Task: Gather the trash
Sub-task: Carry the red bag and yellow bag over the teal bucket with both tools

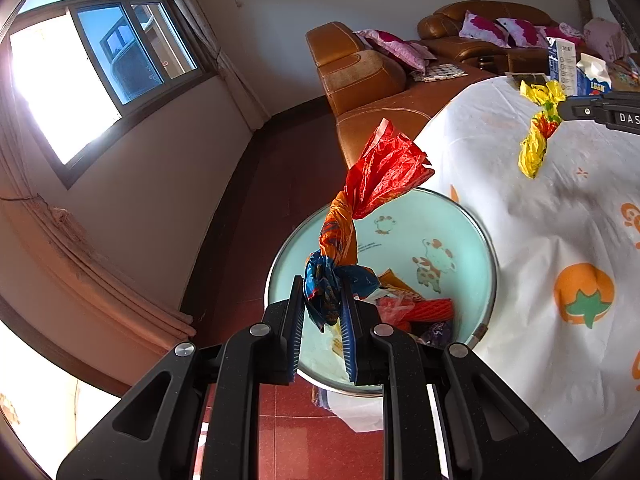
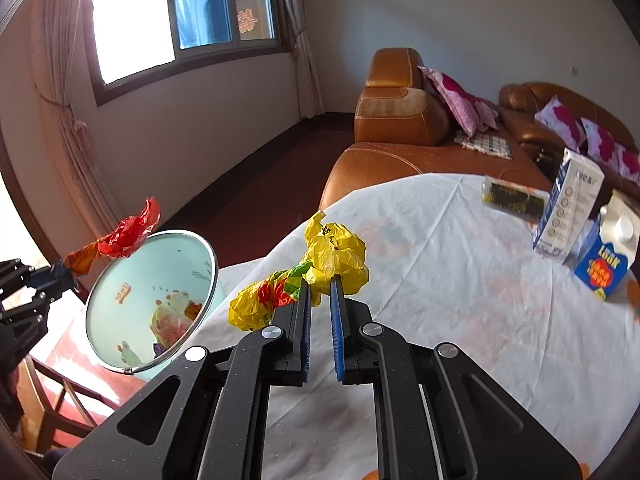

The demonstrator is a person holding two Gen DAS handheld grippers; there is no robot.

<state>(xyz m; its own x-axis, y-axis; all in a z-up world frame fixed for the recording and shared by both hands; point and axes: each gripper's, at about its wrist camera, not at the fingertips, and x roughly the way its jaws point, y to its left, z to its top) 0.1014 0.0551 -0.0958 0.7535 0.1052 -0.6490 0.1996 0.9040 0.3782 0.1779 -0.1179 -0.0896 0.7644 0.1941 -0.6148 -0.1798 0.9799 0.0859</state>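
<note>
Left gripper (image 1: 322, 300): jaws narrow, clamped on blue end of red wrapper (image 1: 376, 176); wrapper sticks up over bin mouth.
Right gripper (image 2: 320, 292): jaws narrow, pinching yellow wrapper (image 2: 316, 264) above tablecloth (image 2: 460, 300).
Bin (image 1: 452, 216): pale green, just beside table edge, scraps inside.
Cartons (image 2: 568, 208): far right on table.

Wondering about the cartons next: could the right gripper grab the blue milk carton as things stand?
Probably not yet: the right gripper is shut on the yellow wrapper; otherwise bare tablecloth leads to the blue milk carton.
</note>
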